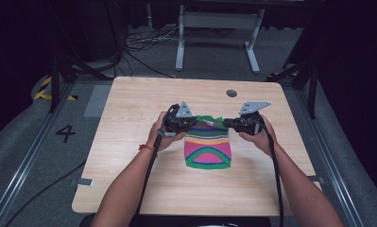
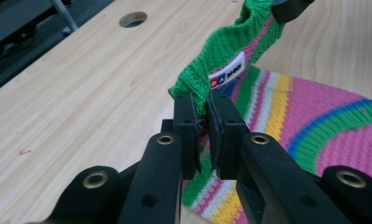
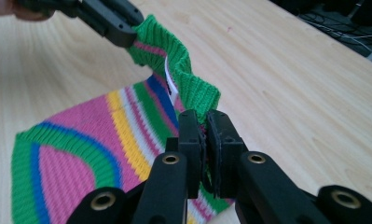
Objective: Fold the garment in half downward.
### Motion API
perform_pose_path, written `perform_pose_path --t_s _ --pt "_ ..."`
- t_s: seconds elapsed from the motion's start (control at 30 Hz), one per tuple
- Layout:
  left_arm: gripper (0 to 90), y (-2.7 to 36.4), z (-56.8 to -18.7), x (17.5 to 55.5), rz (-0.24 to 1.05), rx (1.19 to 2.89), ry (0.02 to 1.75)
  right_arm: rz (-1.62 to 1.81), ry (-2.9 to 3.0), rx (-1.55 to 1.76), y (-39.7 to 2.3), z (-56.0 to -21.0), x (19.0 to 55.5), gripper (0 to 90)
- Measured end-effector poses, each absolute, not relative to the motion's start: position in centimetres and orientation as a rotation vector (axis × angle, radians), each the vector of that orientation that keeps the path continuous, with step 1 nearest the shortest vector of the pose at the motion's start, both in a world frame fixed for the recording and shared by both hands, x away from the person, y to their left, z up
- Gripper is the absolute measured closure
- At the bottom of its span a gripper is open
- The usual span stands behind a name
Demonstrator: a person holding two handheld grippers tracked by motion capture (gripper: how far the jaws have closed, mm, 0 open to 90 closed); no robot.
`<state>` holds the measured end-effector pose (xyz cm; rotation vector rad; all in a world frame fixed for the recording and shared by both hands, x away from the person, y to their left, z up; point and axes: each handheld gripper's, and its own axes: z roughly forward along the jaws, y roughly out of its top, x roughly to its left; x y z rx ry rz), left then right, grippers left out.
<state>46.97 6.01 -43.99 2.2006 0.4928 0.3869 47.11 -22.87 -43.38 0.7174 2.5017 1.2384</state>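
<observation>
Resting on a wooden table (image 1: 129, 109), a striped knit (image 1: 208, 150) over grey floor (image 1: 16, 156).

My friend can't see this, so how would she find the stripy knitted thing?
Look at the middle of the light wooden table, between the two hands. There lies a small knitted cloth with pink, green, blue and yellow stripes. Its green top edge is lifted, pinched at one end by the left gripper and at the other by the right gripper.
</observation>
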Motion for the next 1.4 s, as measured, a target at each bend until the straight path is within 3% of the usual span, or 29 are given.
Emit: perform_pose_path --t_s 0.63,1.07,1.23,1.4 --pt "82.3 5.4 -45.4 41.6 0.310 2.306 0.319 1.223 2.652 0.571 -23.6 -45.7 41.7 84.6" --pt "81.0 5.1 -46.4 39.1 0.330 2.437 0.199 1.145 2.740 0.494 -23.4 -46.5 39.4 81.0" --pt "76.9 5.6 -47.1 38.7 0.324 2.478 0.205 1.107 2.761 0.486 -23.7 -46.8 38.7 77.3" --pt "64.0 5.9 -47.0 38.5 0.329 2.460 0.259 1.143 2.723 0.511 -23.5 -46.6 38.3 71.7"
